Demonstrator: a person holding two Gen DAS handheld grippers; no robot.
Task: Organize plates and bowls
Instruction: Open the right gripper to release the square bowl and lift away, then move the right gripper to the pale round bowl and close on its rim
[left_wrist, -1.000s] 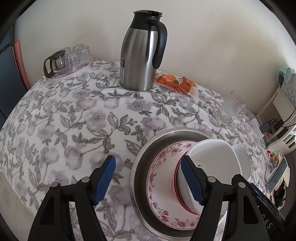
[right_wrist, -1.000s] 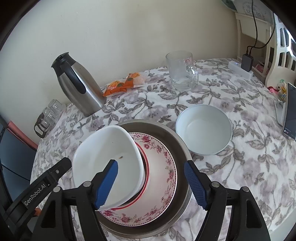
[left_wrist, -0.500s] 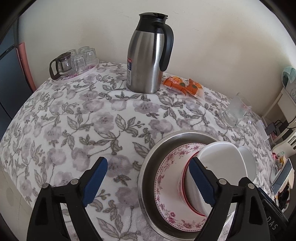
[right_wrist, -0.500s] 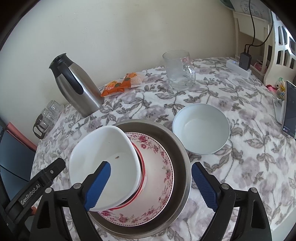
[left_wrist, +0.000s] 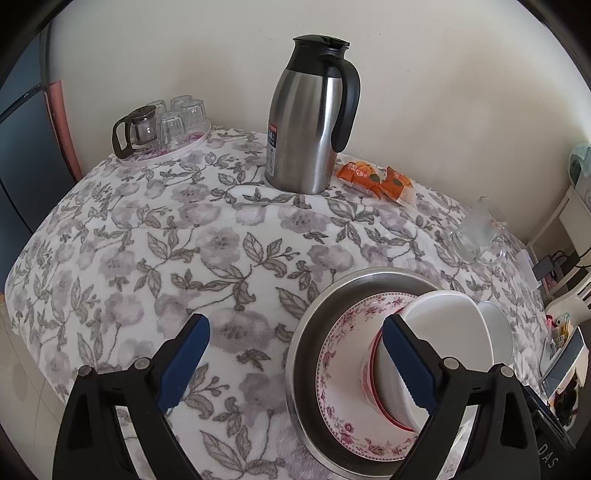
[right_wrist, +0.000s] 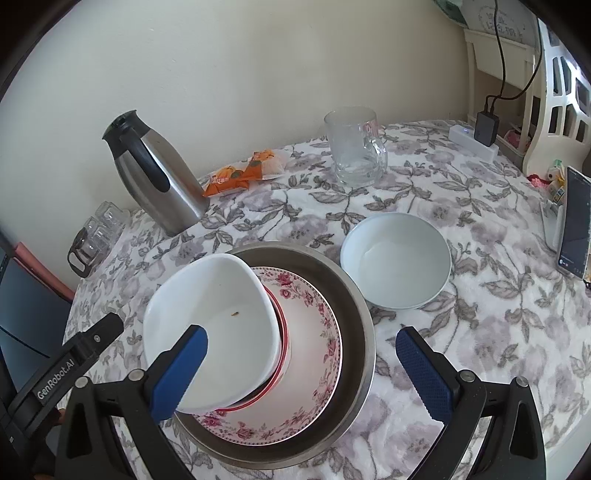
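The left gripper (left_wrist: 295, 354) is opening over bare tablecloth (left_wrist: 155, 236), holding nothing. The right gripper (right_wrist: 301, 363) is also opening, empty. Its view alone shows fully the tilted white bowl (right_wrist: 218, 325) stacked on the floral plate (right_wrist: 314, 325) in the steel basin (right_wrist: 354, 306), and a separate bowl (right_wrist: 395, 262) just right.

A steel thermos jug (left_wrist: 308, 122) with a black handle stands upright near the wall on the floral-clothed counter (left_wrist: 155, 251). Just beside it lie 2 orange snack packets (left_wrist: 375, 179). A glass mug (right_wrist: 354, 147) stands apart, and a tray of small glasses (left_wrist: 166, 125) sits at the far corner.
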